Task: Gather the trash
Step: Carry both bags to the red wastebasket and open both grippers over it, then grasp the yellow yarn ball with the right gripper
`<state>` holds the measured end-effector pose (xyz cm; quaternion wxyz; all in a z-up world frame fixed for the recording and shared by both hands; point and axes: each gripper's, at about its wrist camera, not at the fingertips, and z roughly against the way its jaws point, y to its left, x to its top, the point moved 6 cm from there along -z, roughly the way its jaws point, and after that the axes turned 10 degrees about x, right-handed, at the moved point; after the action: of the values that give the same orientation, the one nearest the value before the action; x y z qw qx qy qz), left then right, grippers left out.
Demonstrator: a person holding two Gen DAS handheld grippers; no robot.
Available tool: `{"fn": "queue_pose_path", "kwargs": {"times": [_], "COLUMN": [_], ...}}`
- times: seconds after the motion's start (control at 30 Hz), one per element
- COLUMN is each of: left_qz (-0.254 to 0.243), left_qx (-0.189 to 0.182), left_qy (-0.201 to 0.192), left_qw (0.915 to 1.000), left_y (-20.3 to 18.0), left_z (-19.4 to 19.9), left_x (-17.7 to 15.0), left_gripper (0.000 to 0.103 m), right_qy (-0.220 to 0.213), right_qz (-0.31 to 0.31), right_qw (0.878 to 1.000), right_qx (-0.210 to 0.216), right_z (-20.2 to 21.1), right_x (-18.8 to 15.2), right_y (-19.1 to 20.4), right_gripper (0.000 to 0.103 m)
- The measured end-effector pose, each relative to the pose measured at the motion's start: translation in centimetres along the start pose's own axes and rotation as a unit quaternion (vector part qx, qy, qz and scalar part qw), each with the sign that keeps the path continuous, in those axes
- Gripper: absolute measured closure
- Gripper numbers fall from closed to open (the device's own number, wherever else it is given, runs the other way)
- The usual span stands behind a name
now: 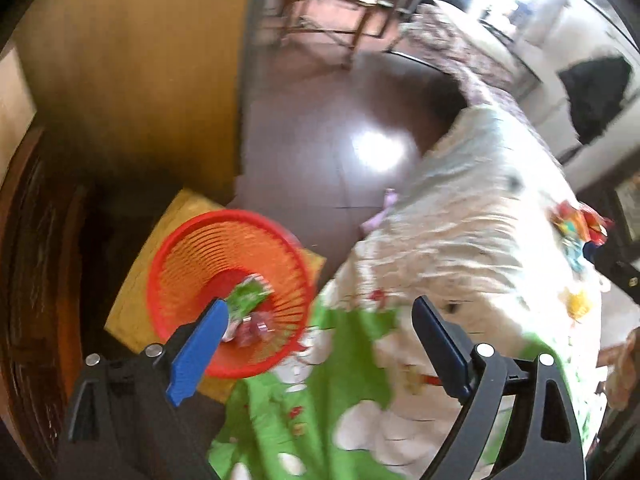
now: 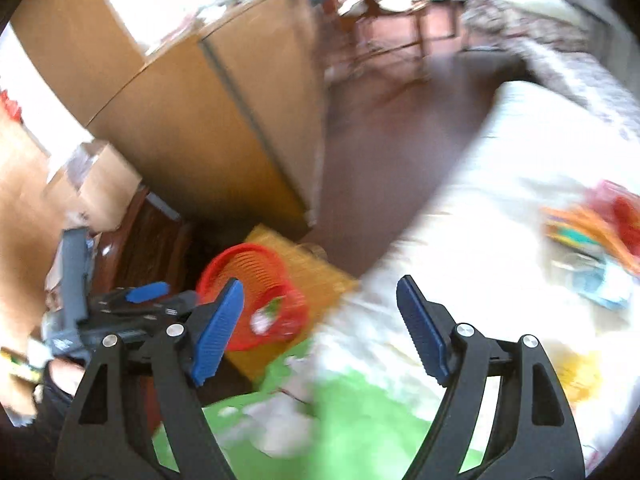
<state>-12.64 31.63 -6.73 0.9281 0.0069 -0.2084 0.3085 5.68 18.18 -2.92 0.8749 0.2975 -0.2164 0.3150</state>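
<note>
A red slatted trash basket [image 1: 188, 264] stands on a yellow mat beside the bed; it also shows in the right wrist view [image 2: 244, 268]. Inside lie a green wrapper [image 1: 246, 300] and pinkish scraps [image 1: 256, 330]. My left gripper [image 1: 320, 320] is open and empty, its left finger over the basket's near rim. My right gripper [image 2: 320, 300] is open and empty above the bed edge. Colourful wrappers [image 1: 580, 224] lie on the bed at the right; they show blurred in the right wrist view [image 2: 592, 232]. The left gripper also shows at the left of the right wrist view [image 2: 132, 300].
The bed has a white and green floral cover [image 1: 460, 240]. A yellow mat [image 1: 132, 304] lies under the basket. A wooden cabinet [image 2: 200, 128] stands behind it, dark wooden furniture [image 1: 36, 280] at the left. A brown tiled floor [image 1: 320, 120] runs towards chairs at the back.
</note>
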Motion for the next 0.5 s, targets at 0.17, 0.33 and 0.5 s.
{"fn": "queue_pose_path", "kwargs": {"times": [0.17,0.33,0.5], "left_qz": [-0.044,-0.082,-0.116], "left_qx": [-0.031,-0.043,-0.052], "left_qy": [-0.008,-0.006,0.001], "left_qw": [0.9985,0.9957,0.9918], "left_y": [-6.6,-12.2,-17.1], "left_z": [0.9,0.7,0.5], "left_x": [-0.1,-0.8,-1.5], "left_gripper": [0.008,0.008,0.008], "right_qy": [-0.041,-0.043,-0.045], "right_qz": [-0.026,-0.045,-0.053], "right_qw": [0.998,0.995,0.994], "right_qx": [-0.050,-0.080,-0.085], "right_z": [5.1,7.3,7.3], "right_x": [-2.6,-5.3,-6.4], "right_y": [-6.6,-11.6,-14.6], "right_gripper": [0.016,0.016,0.016]}}
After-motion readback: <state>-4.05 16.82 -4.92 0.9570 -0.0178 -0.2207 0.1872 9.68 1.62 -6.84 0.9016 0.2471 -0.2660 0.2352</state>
